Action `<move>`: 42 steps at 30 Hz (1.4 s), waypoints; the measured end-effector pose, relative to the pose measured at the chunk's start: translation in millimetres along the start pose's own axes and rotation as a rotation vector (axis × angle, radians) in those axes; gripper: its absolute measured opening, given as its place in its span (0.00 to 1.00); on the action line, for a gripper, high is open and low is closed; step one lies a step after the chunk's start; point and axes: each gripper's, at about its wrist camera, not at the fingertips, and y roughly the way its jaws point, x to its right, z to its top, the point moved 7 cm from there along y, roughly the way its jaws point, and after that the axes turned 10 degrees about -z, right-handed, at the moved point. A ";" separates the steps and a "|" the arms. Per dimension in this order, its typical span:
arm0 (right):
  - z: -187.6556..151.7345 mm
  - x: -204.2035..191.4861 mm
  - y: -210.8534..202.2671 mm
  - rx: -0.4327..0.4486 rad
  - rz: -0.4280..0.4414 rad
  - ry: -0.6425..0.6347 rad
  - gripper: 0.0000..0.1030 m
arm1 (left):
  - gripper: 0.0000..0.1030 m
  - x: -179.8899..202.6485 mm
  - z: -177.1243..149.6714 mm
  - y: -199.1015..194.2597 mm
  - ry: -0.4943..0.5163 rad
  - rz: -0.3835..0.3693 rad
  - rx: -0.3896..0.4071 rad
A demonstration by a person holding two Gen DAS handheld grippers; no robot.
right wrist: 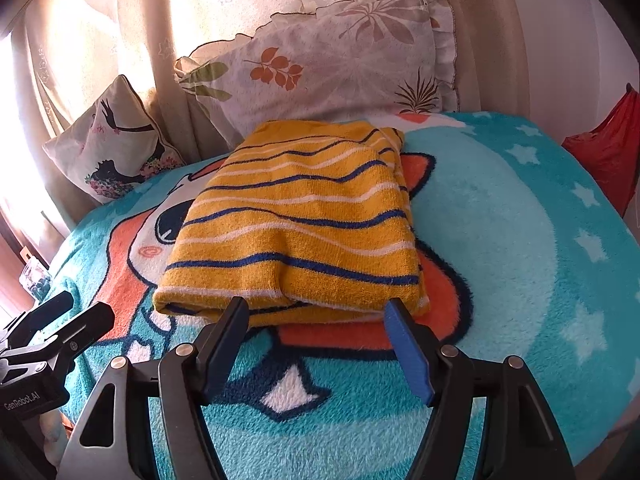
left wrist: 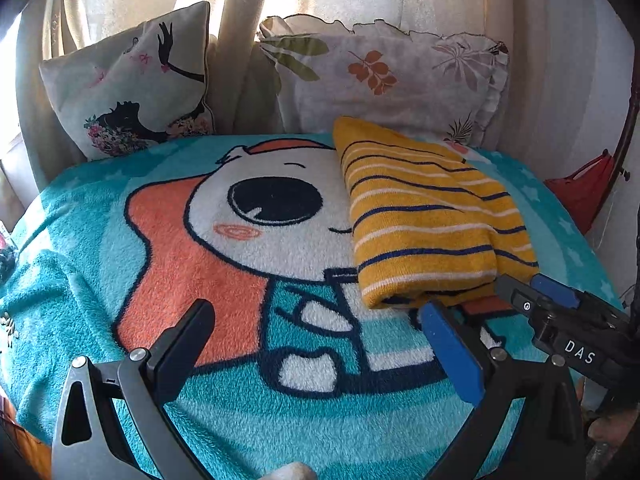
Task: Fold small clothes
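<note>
A yellow garment with blue and white stripes (left wrist: 428,216) lies folded into a rectangle on the teal cartoon blanket (left wrist: 200,240); it also shows in the right wrist view (right wrist: 304,224). My left gripper (left wrist: 316,312) is open and empty, above the blanket to the left of the garment's near edge. My right gripper (right wrist: 316,306) is open and empty, its fingertips right at the garment's near folded edge. The right gripper also shows in the left wrist view (left wrist: 520,284), and the left gripper in the right wrist view (right wrist: 84,312).
Two pillows lean against the curtain at the back: a printed cushion (left wrist: 128,84) on the left and a leaf-pattern pillow (left wrist: 392,76) behind the garment. A red bag (left wrist: 580,188) hangs at the right. The blanket (right wrist: 520,240) drops off at the right edge.
</note>
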 end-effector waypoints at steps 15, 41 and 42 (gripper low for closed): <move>18.3 -9.0 -20.2 0.102 0.001 0.015 0.75 | 1.00 -22.4 -15.0 28.1 -0.088 -0.028 -0.072; 165.8 25.6 163.4 -0.132 -0.154 -0.039 0.49 | 1.00 -48.2 -10.3 33.2 -0.120 -0.023 -0.080; 166.6 34.5 170.9 -0.151 -0.190 -0.025 0.49 | 1.00 -49.1 -9.7 32.9 -0.120 -0.020 -0.077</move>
